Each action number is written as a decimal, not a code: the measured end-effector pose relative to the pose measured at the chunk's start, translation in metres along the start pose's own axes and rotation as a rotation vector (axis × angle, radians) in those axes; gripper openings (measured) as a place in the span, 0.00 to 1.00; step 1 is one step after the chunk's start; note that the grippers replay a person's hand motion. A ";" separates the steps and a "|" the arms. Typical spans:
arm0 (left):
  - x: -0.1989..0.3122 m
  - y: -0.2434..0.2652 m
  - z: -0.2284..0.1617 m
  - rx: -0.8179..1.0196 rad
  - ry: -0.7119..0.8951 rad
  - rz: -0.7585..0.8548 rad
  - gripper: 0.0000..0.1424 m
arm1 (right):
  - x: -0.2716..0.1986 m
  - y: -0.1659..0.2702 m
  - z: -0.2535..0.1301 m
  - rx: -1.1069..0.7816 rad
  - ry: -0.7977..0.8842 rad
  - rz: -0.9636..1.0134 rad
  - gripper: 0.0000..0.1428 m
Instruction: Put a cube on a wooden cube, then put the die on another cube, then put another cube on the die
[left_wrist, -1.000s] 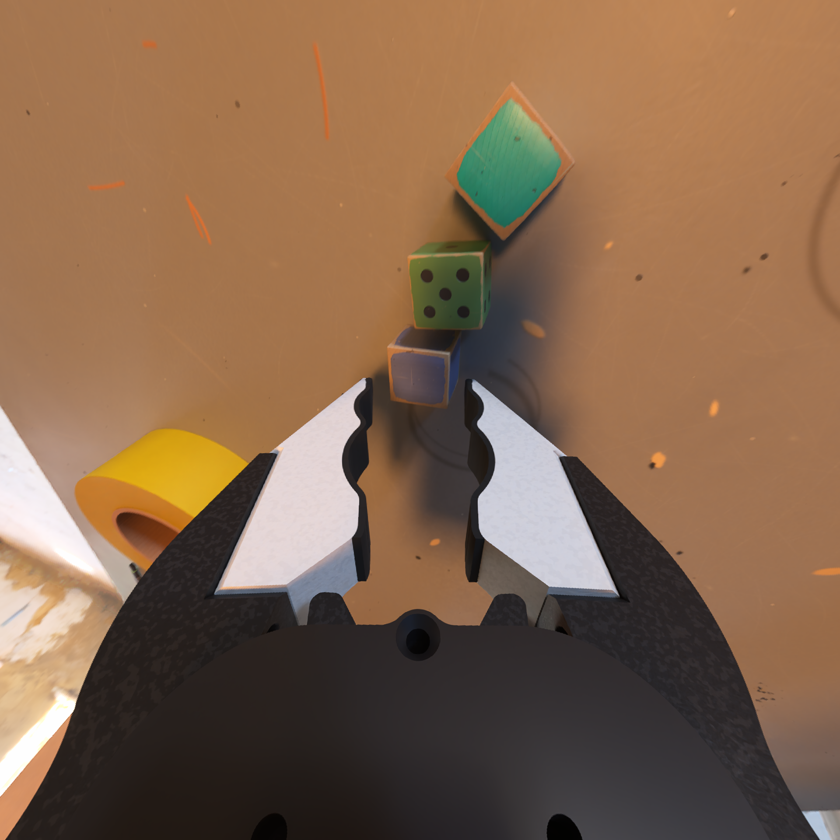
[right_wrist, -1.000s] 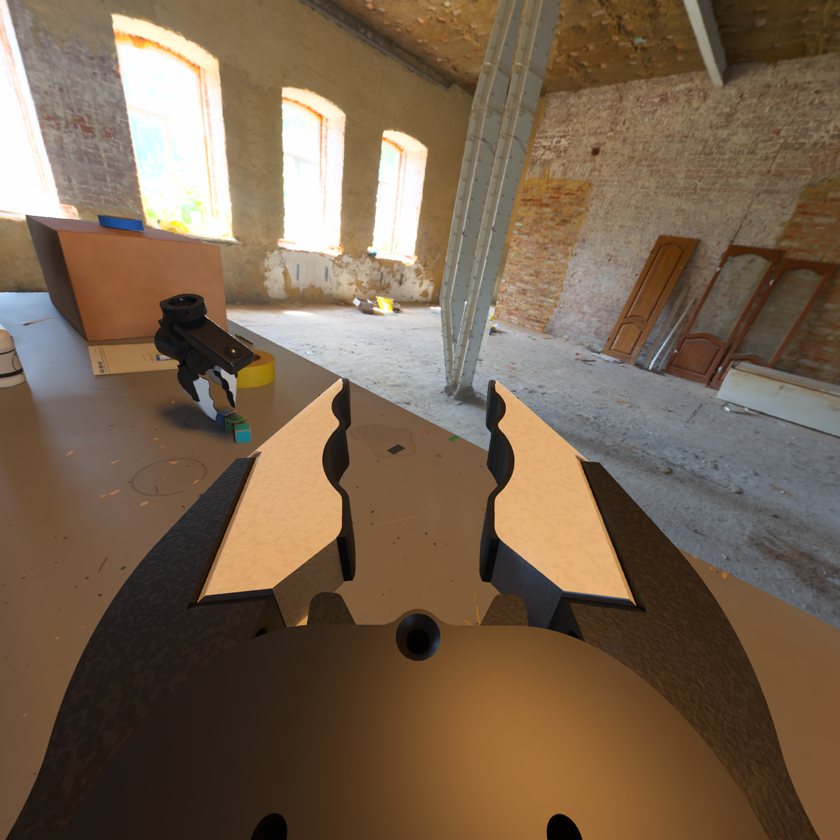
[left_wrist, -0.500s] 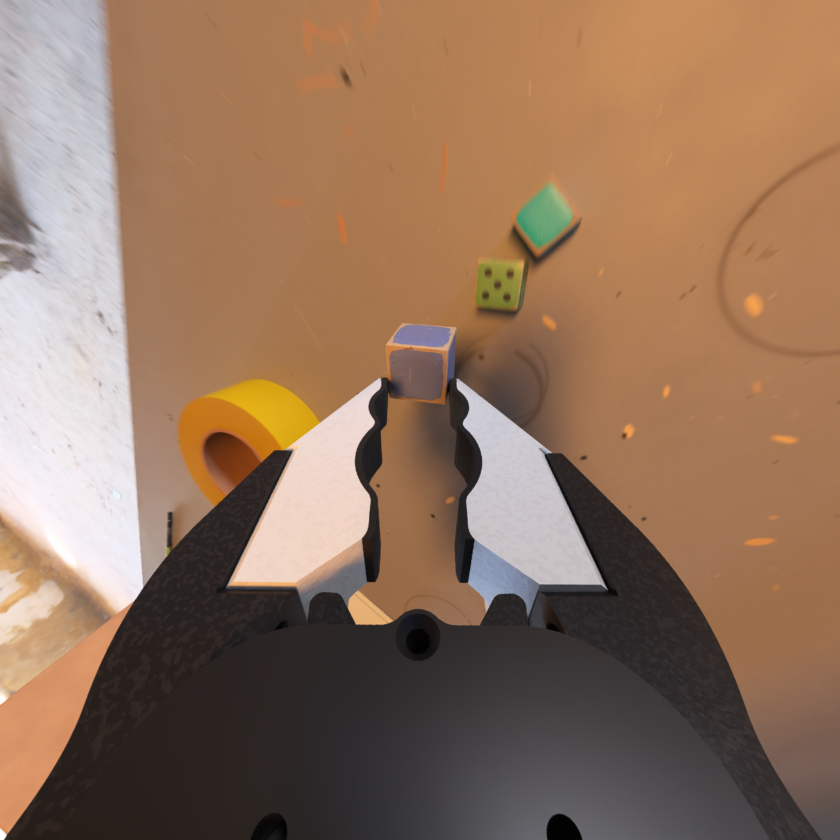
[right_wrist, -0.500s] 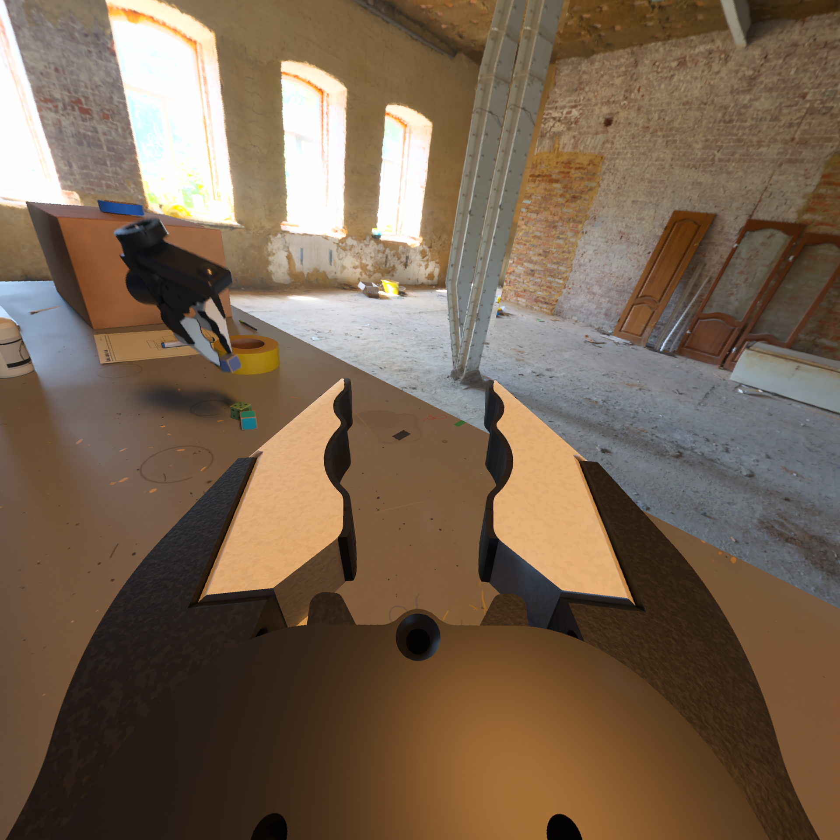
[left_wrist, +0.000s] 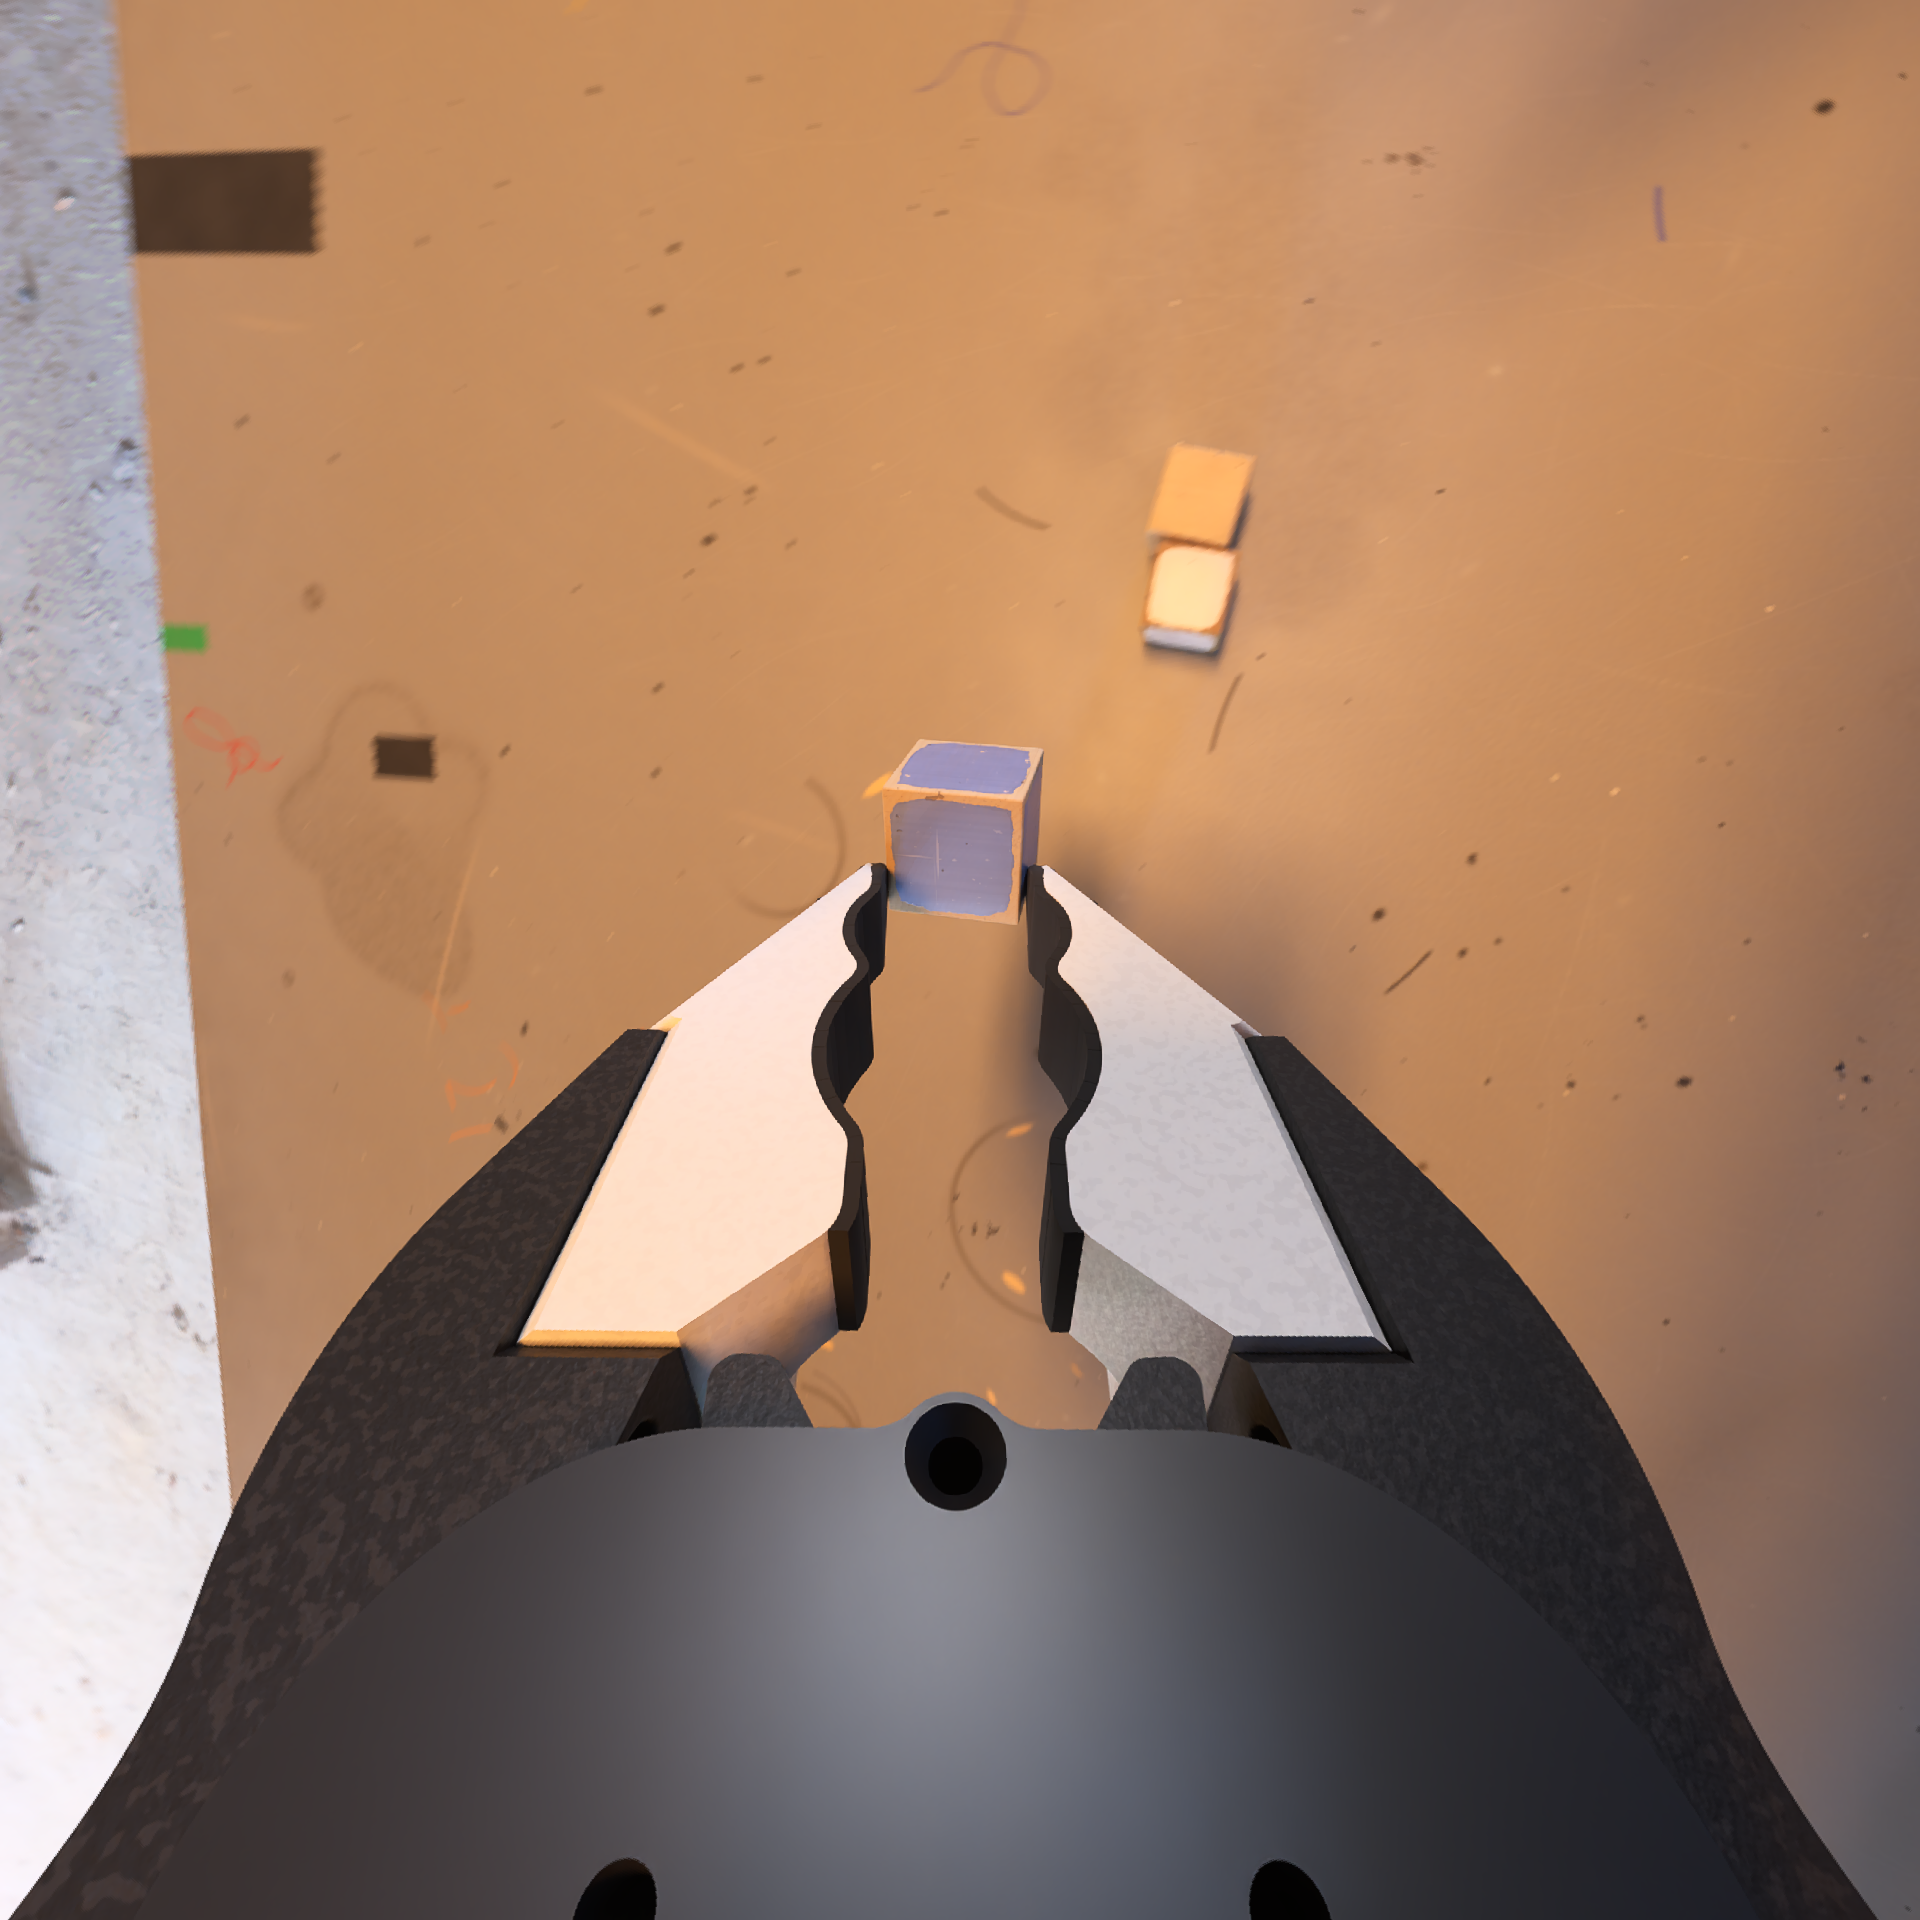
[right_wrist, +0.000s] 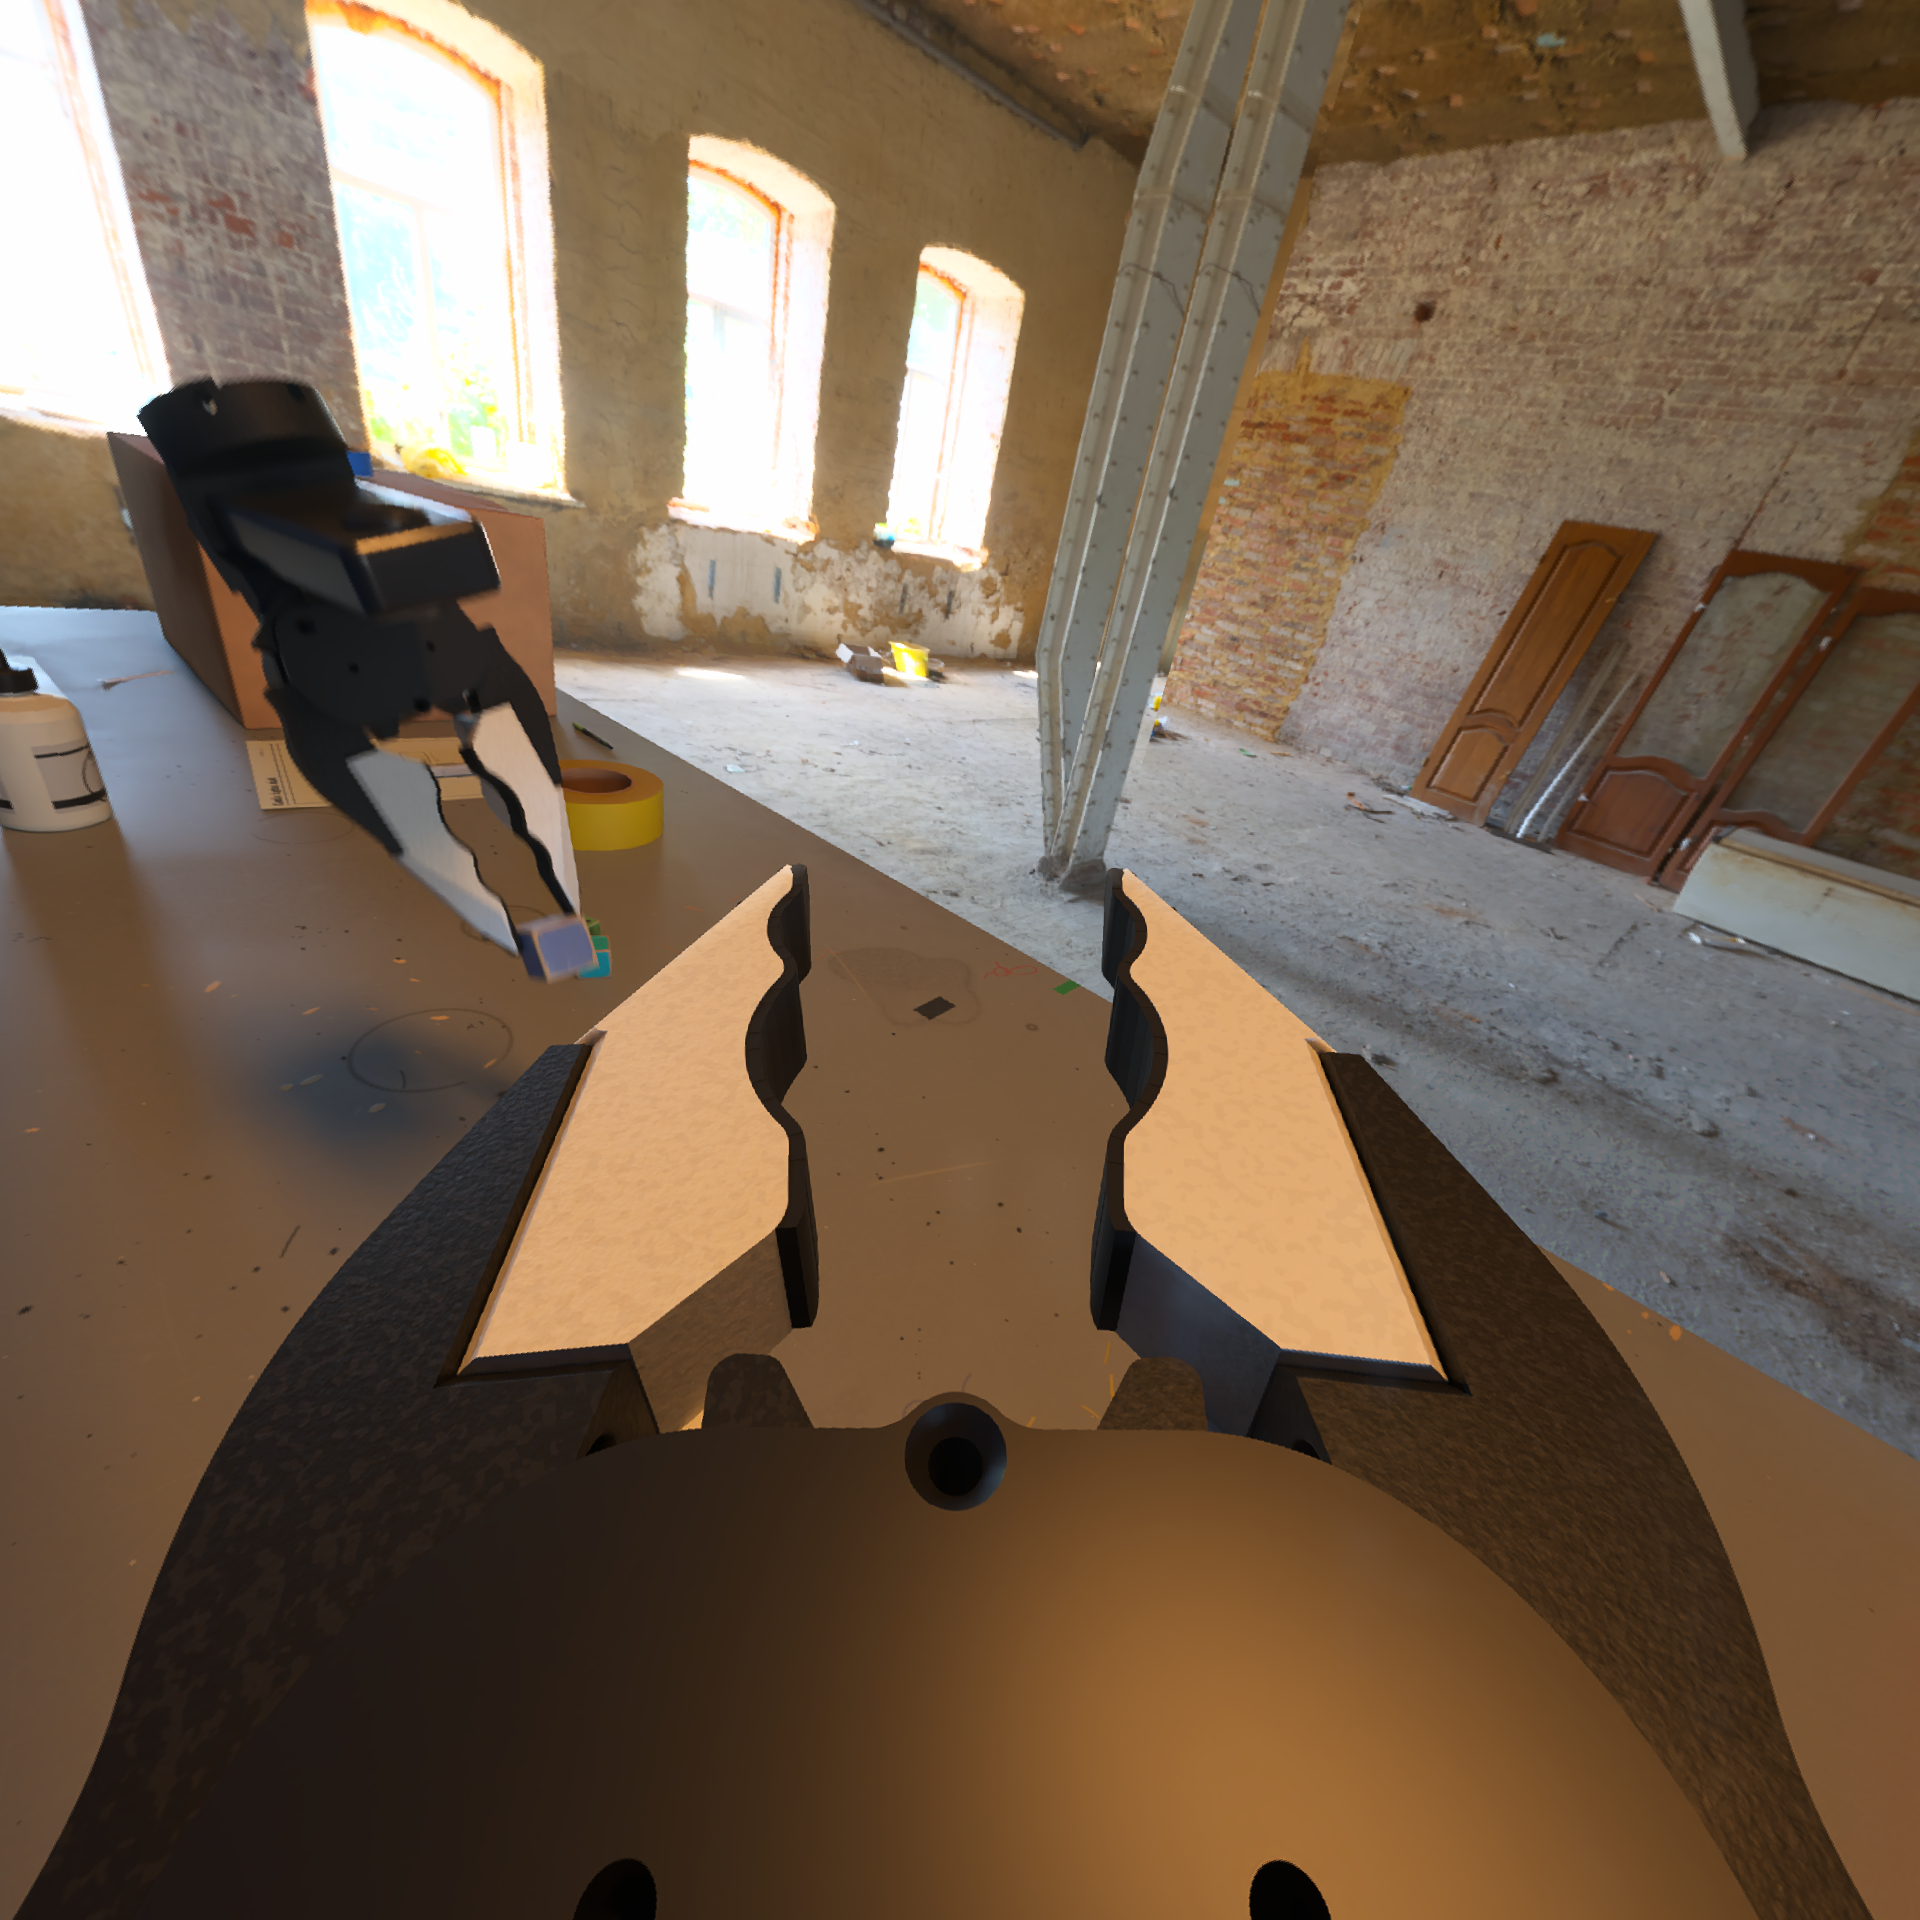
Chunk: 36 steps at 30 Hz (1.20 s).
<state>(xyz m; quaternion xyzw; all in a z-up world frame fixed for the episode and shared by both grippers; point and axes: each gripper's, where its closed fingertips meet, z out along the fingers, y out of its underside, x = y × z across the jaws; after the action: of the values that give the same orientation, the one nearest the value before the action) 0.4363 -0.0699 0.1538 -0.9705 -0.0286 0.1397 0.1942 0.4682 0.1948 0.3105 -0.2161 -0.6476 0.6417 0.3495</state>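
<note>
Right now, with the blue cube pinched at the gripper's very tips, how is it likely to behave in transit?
The blue cube looks rigid, with worn wooden edges, so it probably won't deform. The left gripper holds only its near end, so it may pivot or slip if jolted. Its flat faces suggest it should sit steadily, not roll, once placed.

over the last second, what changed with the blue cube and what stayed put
The left hand-held gripper closed on the blue cube, lifted it off the table and carried it away from the die and green cube toward two pale cubes. The right hand-held gripper stayed open and empty; the yellow tape roll did not move.
</note>
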 end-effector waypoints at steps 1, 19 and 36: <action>0.009 -0.009 0.010 -0.018 0.012 0.024 0.19 | 0.000 -0.001 -0.001 0.004 -0.003 0.003 0.40; 0.075 -0.051 0.120 -0.264 0.191 0.202 0.19 | 0.002 -0.007 -0.010 0.036 -0.019 0.031 0.39; 0.073 -0.051 0.128 -0.310 0.216 0.217 0.19 | 0.006 -0.001 -0.013 0.027 -0.035 0.069 0.39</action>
<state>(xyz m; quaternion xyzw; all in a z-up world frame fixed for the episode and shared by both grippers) 0.4701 0.0326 0.0410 -0.9955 0.0756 0.0490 0.0282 0.4740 0.2081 0.3119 -0.2222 -0.6373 0.6656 0.3185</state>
